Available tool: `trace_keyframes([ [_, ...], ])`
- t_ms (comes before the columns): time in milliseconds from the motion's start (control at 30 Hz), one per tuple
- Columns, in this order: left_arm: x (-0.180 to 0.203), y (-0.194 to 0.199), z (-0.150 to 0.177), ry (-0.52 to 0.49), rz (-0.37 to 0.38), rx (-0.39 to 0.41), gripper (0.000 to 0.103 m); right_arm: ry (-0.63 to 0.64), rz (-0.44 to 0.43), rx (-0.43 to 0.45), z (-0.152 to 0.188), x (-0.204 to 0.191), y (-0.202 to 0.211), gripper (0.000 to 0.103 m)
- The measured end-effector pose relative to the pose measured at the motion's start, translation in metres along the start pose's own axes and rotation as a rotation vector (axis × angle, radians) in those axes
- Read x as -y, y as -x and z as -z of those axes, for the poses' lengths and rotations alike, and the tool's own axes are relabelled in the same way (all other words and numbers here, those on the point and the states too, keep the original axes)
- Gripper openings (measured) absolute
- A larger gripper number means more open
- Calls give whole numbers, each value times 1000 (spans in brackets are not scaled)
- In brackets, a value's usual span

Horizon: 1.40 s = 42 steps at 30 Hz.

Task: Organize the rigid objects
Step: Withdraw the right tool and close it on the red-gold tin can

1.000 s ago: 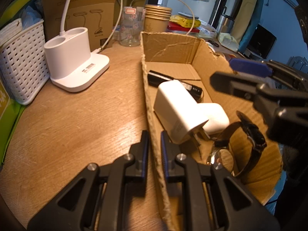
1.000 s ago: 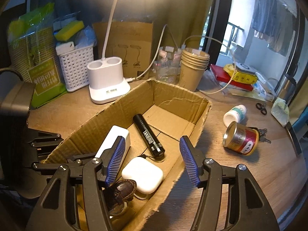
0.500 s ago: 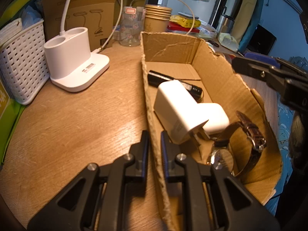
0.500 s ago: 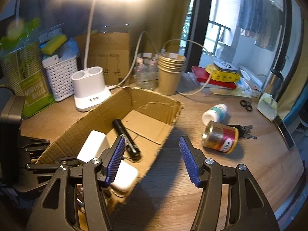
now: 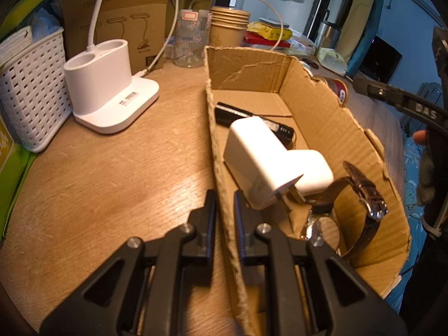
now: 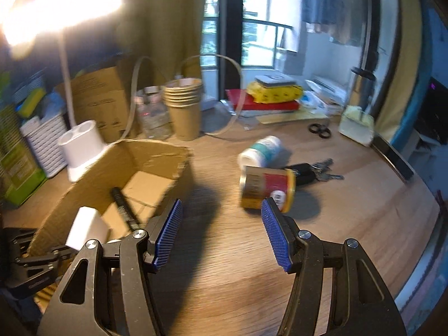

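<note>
My left gripper (image 5: 224, 205) is shut on the near left wall of the open cardboard box (image 5: 246, 67). Inside the box lie a white plug adapter (image 5: 257, 159), a white case (image 5: 310, 172), a black flashlight (image 5: 252, 120) and a wristwatch (image 5: 350, 207). My right gripper (image 6: 221, 231) is open with nothing between its blue pads, above bare table to the right of the box (image 6: 156, 154). Beyond it a red and gold tin (image 6: 266, 190) lies on its side, with a white bottle (image 6: 260, 151) and a bunch of keys (image 6: 313, 170) behind.
A white lamp base (image 5: 109, 92), a white basket (image 5: 30, 86), stacked paper cups (image 6: 183, 109), a glass jar (image 6: 154, 117) and a cable loop stand along the back. Scissors (image 6: 319, 130) and books (image 6: 271, 95) lie far right. The round table's edge (image 6: 414, 252) curves near.
My right gripper has swung out of the box to the right and now hangs over the table near the tin. The left gripper has kept still on the box wall.
</note>
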<state>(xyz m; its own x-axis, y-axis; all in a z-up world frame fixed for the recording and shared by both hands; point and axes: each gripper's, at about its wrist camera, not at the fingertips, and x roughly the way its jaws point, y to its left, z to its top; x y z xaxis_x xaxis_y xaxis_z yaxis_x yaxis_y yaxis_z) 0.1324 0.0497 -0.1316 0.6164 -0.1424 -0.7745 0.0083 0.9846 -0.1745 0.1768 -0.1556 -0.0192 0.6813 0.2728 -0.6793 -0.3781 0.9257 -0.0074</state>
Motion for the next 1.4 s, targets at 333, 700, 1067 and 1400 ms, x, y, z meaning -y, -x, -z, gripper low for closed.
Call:
trace_keyframes([
  [333,0,0,0,0,0,0,14,-112,61,-11,7,41,-35,77],
  [700,0,0,0,0,0,0,14,-100,59,-1,4,43,-66,81],
  [1067,0,0,0,0,0,0,14,-93,59,-32,-7,43,-87,81],
  [1400,0,0,0,0,0,0,14,-90,58,-71,-7,44,-95,70],
])
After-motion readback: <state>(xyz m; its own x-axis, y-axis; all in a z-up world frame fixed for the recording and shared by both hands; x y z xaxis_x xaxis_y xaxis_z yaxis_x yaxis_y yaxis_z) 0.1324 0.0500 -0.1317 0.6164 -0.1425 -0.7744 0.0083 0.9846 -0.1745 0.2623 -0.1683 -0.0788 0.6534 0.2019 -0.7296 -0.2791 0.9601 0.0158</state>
